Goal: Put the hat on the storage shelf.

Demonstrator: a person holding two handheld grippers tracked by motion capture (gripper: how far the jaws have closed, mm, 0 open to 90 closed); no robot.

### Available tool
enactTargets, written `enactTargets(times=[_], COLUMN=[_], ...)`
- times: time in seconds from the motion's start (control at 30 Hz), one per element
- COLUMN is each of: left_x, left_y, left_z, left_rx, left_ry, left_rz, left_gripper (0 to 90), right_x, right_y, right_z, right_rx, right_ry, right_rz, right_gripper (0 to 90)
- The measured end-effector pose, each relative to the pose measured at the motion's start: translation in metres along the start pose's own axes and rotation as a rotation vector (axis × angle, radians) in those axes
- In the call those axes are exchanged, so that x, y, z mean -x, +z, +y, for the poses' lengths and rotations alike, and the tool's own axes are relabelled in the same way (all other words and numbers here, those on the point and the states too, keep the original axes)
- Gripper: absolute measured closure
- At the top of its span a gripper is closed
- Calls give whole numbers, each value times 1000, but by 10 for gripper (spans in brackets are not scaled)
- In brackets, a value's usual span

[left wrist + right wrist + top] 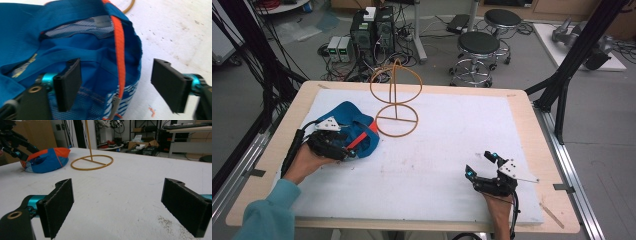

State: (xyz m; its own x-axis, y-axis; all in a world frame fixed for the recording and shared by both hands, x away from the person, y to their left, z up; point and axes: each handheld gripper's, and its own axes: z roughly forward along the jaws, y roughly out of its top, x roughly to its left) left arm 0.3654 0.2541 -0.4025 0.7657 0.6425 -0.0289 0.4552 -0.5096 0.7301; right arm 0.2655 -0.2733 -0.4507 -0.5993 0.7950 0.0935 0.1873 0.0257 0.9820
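While the left gripper (116, 86) straddles the rim of the blue fabric cap with an orange strap (357, 131), jaws spread, at the counter's (437, 165) left beside the tan wire stand (396, 95), the right gripper (482, 165) rests apart, jaws spread and empty

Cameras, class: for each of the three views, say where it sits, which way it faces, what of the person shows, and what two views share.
High view: above the table's near side, looking forward and down; forearms, left gripper, right gripper.
Left gripper view: rides the left gripper, facing the blue cap; open jaws straddle its rim.
Right gripper view: rides the right gripper, low across the table; open jaws.
Shared: cap and wire stand.
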Motion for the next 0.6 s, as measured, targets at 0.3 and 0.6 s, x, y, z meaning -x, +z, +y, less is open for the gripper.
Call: enactTargets(times=[0.3, 0.6], left_x=[-2, 2], left_y=[3, 8], left_z=[-7, -5], left_rx=[-18, -41], left_ry=[-14, -14], left_rz=[15, -20], left_gripper=[315, 615], right_x=[0, 0], right_y=[0, 0], right_z=[0, 0], right_rx=[0, -1], right_ry=[-1, 0], right_rz=[-1, -1], right_gripper=[99, 99])
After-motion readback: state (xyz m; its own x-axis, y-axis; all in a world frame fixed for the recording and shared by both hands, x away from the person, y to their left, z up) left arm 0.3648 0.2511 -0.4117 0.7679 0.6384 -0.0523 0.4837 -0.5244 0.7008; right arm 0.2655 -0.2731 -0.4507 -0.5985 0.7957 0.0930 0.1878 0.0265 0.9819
